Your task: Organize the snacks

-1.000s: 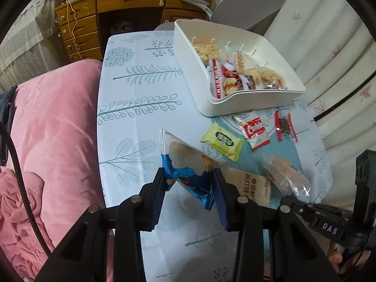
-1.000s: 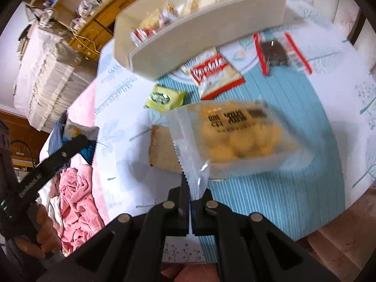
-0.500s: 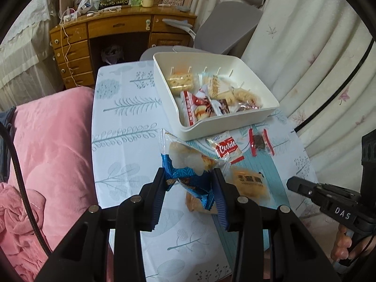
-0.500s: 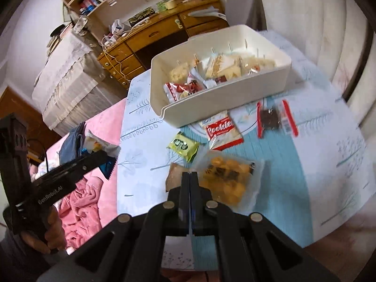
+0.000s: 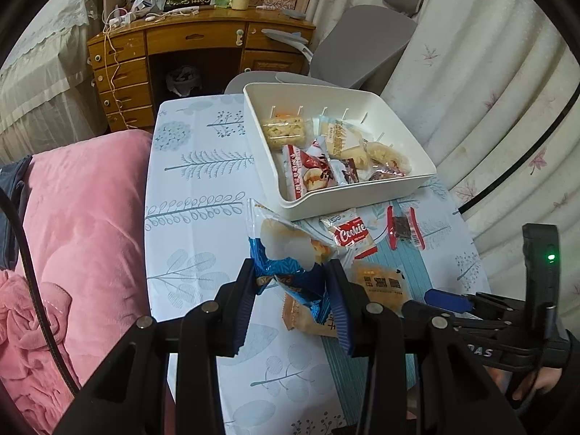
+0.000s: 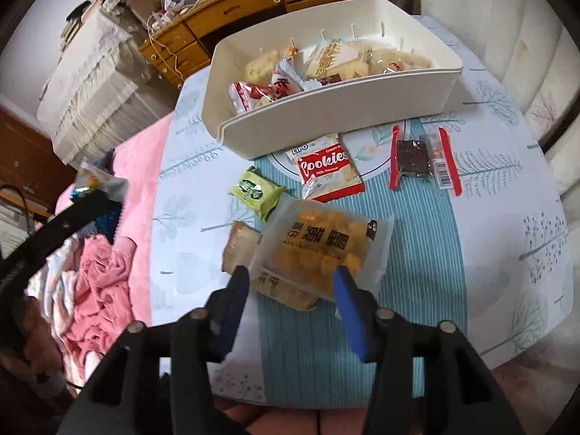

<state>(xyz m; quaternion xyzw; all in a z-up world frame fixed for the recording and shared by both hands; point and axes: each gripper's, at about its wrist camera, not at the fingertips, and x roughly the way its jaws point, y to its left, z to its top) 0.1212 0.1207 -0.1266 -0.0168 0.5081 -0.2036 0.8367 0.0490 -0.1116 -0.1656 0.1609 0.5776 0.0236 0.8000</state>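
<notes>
Tabletop (image 6: pixel 507 188) now bears the yellow puff packet (image 6: pixel 319 250); right claw (image 6: pixel 290 286) just spread, left claw (image 5: pixel 293 290) pinching the blue packet (image 5: pixel 286 264).

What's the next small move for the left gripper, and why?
Probably carry the blue-and-clear snack packet forward over the white plastic bin and let go. The left gripper is shut on it above the table, and the bin already holds other wrapped snacks.
</notes>
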